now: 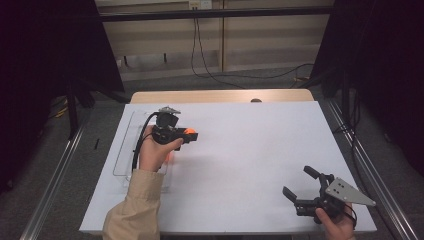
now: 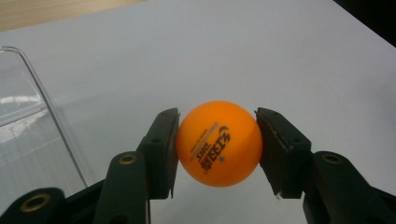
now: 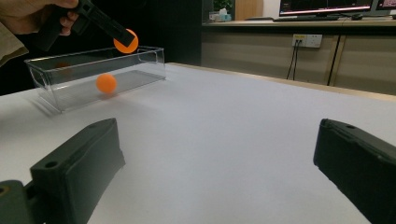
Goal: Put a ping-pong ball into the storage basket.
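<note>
White sheeting covers my bench [image 1: 240, 150], with a clear plastic box [image 3: 70, 84] along its left side and dark curtains at both flanks. My left tool [image 2: 217, 142] pinches an orange ball [image 2: 218, 143] printed with dark lettering, both pads pressed against its sides, holding it in the air just beside the box's rim, while a second orange ball [image 3: 106, 83] lies inside the box. My right tool [image 1: 300, 185] sits near the bench's front right corner with its jaws spread wide and nothing between them.
</note>
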Tool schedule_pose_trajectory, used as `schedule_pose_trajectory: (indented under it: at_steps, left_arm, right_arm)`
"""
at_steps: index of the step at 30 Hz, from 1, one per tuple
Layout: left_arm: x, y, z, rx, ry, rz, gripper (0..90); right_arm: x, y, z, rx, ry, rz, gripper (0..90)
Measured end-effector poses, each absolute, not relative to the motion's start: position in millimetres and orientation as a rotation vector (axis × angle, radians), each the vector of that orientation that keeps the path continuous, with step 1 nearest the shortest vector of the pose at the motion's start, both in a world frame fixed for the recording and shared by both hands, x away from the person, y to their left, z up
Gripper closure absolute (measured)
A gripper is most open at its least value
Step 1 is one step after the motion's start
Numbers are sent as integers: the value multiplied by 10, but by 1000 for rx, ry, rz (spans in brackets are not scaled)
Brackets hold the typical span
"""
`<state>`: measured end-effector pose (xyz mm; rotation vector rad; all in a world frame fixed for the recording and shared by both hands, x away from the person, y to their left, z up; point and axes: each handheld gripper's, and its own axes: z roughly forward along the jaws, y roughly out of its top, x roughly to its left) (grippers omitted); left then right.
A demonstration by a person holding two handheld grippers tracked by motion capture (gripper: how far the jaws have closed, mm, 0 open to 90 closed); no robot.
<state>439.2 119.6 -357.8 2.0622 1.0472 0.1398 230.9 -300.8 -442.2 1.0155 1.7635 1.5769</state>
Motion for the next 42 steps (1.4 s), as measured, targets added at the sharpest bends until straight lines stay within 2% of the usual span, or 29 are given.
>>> schedule_pose_trajectory:
  at_steps: [42]
  left_arm:
    - [4374,1443,-3531,2014,1074,170,509]
  right_arm:
    - [2314,-2999,-4425,1014,1768,1577,4]
